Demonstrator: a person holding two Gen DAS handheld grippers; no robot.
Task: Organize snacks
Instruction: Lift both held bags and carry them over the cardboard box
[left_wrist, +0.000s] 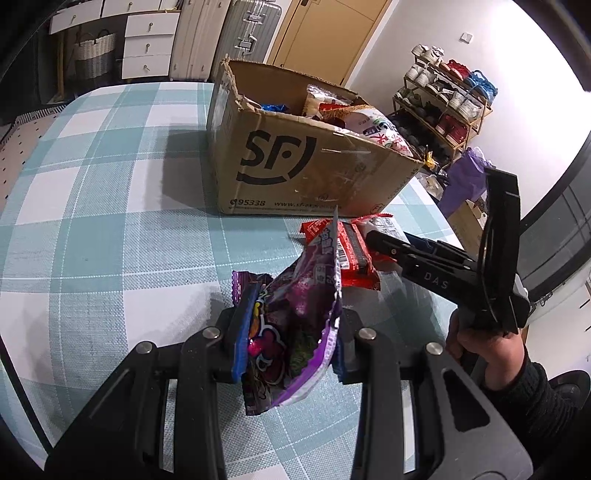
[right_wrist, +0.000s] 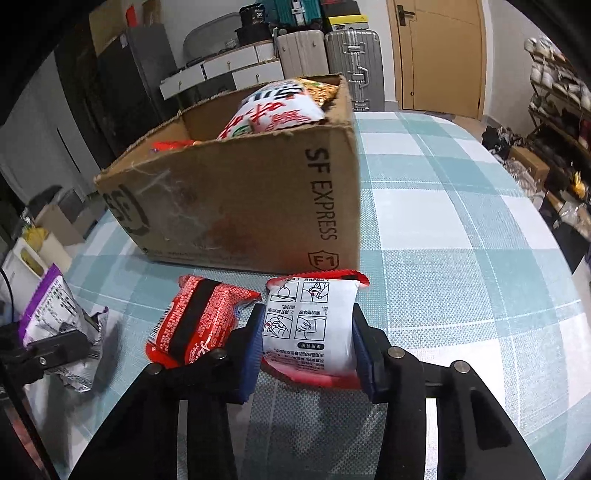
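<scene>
My left gripper (left_wrist: 288, 332) is shut on a purple snack packet (left_wrist: 295, 306), held just above the checked tablecloth. The packet also shows in the right wrist view (right_wrist: 59, 314) at the far left. My right gripper (right_wrist: 306, 332) is shut on a white and red packet (right_wrist: 310, 325) that rests on the cloth. A red packet with a black stripe (right_wrist: 199, 321) lies beside it on the left, also in the left wrist view (left_wrist: 351, 251). The brown SF cardboard box (left_wrist: 306, 162) stands behind, open, with several snack packets inside; it also shows in the right wrist view (right_wrist: 240, 199).
The table with the teal and white checked cloth (left_wrist: 92, 221) stretches left of the box. A shoe rack (left_wrist: 443, 107) stands past the table's far right edge. Suitcases (right_wrist: 351, 62) and white drawers (left_wrist: 147, 40) stand by the far wall.
</scene>
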